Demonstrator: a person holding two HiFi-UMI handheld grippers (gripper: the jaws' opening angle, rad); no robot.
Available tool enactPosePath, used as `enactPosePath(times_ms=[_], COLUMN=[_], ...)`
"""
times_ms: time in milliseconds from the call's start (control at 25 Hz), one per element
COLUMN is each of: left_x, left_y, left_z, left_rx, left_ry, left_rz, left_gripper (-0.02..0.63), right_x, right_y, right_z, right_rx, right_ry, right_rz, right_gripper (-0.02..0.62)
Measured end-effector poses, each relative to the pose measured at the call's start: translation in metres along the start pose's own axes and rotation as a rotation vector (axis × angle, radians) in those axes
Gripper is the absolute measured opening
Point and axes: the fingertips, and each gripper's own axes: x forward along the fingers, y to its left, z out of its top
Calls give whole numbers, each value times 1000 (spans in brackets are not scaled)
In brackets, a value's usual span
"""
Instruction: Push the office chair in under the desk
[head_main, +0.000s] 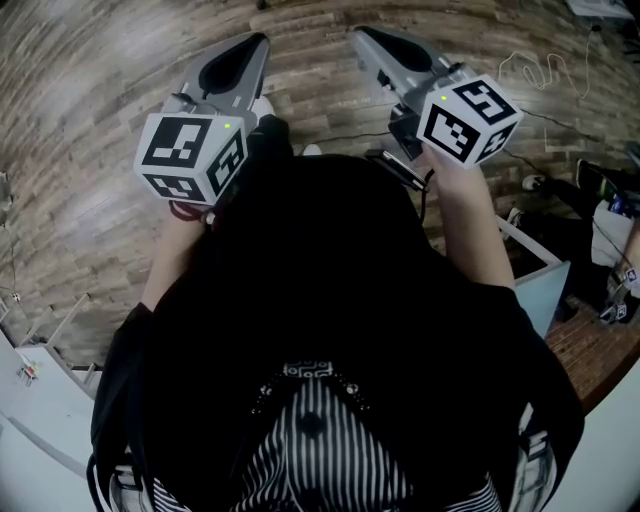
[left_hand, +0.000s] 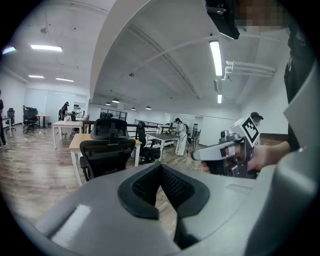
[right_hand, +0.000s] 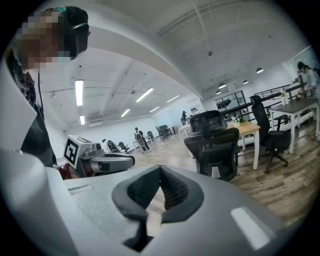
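Left gripper: both jaws are brought fully together, the dark ribbed pads meeting at the tip, and nothing is held between them. Right gripper: the jaws are likewise closed pad to pad, with nothing gripped. In the head view the two grippers are held side by side in front of the body, apart from each other, with their tips directed forward over the plank floor. A marker cube is carried at the rear of the left tool, and a matching one is seen on the right tool. Each gripper is grasped by one bare hand; the left hand is partly hidden beneath its cube. The wearer's dark garment fills the lower middle of the head view.

Office chair: a black mesh chair with a headrest is shown ahead of both grippers and well apart from them, its back turned toward them. It stands at the near side of the desk, a light wooden top on white legs; how far the seat reaches beneath the top cannot be told. A second black chair is seen at a further table to the right. A thin cable lies looped on the floor. Distant people are visible across the open office.
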Motion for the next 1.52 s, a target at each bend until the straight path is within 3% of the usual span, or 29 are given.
enactPosePath(times_ms=[280,520,760,1240,1520], left_x=[30,92,82,136,136], left_y=[56,124,166,276,285], left_z=[18,48,62,89,93], left_rx=[-15,-22,-11,5,8], left_ry=[-27,-30,-45,-28,-45], left_rz=[9,-2,-14,-51,-38], left_gripper=[3,3,3,3,3], right_x=[54,121,159,263,268], right_y=[-22,-77,-61,-103,-108], right_z=[30,73,93,143,142], right_rx=[-8,-13,-22,-12,-18], right_ry=[1,16,5,-6,-3], right_rz=[-6,-19,-34,-78,-83], right_gripper=[-2,-2,-2,-2,-2])
